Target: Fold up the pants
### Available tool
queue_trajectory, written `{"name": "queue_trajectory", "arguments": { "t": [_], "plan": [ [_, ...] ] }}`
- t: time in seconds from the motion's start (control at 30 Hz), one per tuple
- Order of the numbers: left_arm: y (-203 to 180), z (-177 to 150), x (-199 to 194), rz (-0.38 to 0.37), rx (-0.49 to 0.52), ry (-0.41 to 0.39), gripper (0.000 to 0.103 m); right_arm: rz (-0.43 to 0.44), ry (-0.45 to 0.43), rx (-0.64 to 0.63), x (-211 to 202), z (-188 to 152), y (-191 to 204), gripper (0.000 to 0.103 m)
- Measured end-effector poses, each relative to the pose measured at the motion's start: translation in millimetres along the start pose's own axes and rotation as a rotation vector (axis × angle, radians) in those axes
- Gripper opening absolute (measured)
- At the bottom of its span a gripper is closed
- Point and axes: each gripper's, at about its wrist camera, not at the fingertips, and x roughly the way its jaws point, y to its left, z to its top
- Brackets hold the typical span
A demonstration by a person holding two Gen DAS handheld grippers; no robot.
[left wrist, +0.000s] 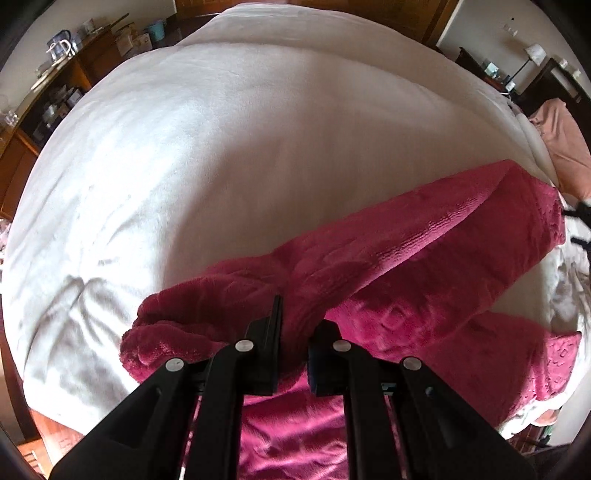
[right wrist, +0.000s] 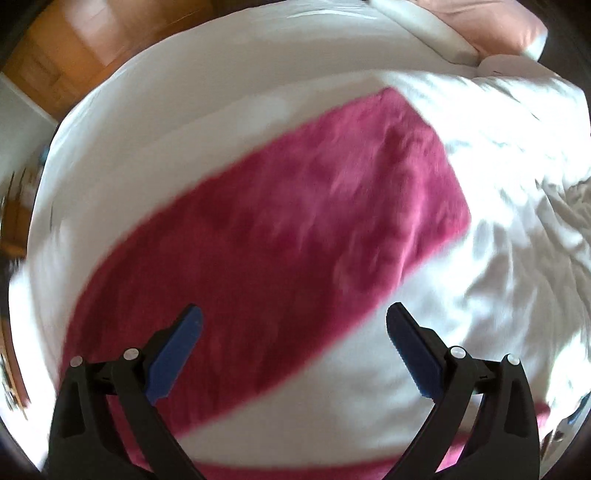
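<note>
The magenta fleece pants (left wrist: 424,266) lie on a white duvet (left wrist: 221,166) that covers a bed, and they serve as the landmark here. In the left wrist view one long leg stretches away across the duvet toward the far right, while a bunched, rolled end of the fabric sits at the near end, right at the gripper. A further layer of the same fleece, showing an embossed square pattern, lies under that leg on the near right side.

The left gripper (left wrist: 295,332) has its jaws drawn close together with a fold of the pants pinched between them; fabric bulges out to the left of the fingers (left wrist: 269,343) and hangs below them.

In the right wrist view, which is blurred, the pants (right wrist: 295,221) appear as a broad diagonal band on the duvet (right wrist: 480,258), with a squared-off end at the far right. The right gripper (right wrist: 293,343) hovers over the near part of that band with its jaws spread wide and nothing between its blue pads (right wrist: 173,354).

Beyond the pants, a pink pillow (right wrist: 491,33) lies at the far edge of the bed. Left of the pants, past the duvet, stands a wooden sideboard (left wrist: 55,85) carrying a kettle (left wrist: 61,48).
</note>
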Motion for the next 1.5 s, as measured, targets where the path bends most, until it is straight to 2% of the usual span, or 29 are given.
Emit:
{"name": "queue_trajectory", "arguments": {
  "t": [0.17,0.37,0.5,0.7,0.8,0.87,0.9,0.93,0.97,1.03,1.13,1.37,1.5],
  "plan": [
    [-6.5,-17.4,-7.0,0.022,-0.039,0.011,0.01,-0.013,0.008,0.078,23.3,71.0,-11.9,0.1],
    [-10.3,-39.6,-22.7,0.031,-0.069,0.016,0.01,0.02,0.04,0.148,46.3,128.8,-8.6,0.1],
    [-19.0,-49.7,-28.5,0.032,-0.083,0.018,0.01,0.0,0.075,0.175,64.4,147.4,-6.1,0.089],
    [-16.6,-56.4,-35.1,0.029,-0.093,0.023,0.01,-0.004,0.114,0.229,86.0,156.2,-10.9,0.074],
    [-19.2,-62.1,-38.1,0.035,-0.078,0.023,0.01,-0.031,0.123,0.237,90.4,160.3,-14.7,0.062],
    [-18.0,-63.9,-39.8,0.039,-0.079,0.017,0.01,-0.058,0.129,0.234,88.7,158.1,-19.8,0.042],
    [-19.4,-62.0,-40.0,0.041,-0.082,0.012,0.01,-0.071,0.129,0.236,85.8,155.8,-24.6,0.035],
    [-18.0,-61.1,-41.6,0.042,-0.083,0.003,0.01,-0.084,0.127,0.243,82.0,155.1,-30.1,0.022],
    [-17.1,-59.2,-43.9,0.043,-0.082,-0.006,0.01,-0.087,0.124,0.252,78.4,154.9,-34.9,0.014],
    [-15.4,-54.3,-48.1,0.048,-0.071,-0.027,0.01,-0.077,0.111,0.271,67.7,153.4,-46.0,0.008],
    [-11.6,-44.9,-55.3,0.054,-0.048,-0.062,0.01,-0.043,0.088,0.29,48.1,149.2,-57.5,0.007],
    [5.0,-14.5,-64.7,0.05,0.011,-0.125,0.01,0.041,-0.003,0.343,-26.3,126.4,-96.0,0.006],
    [18.6,0.3,-69.6,0.026,0.022,-0.147,0.01,0.078,-0.049,0.377,-65.7,124.7,-94.9,0.006]
  ]
}}
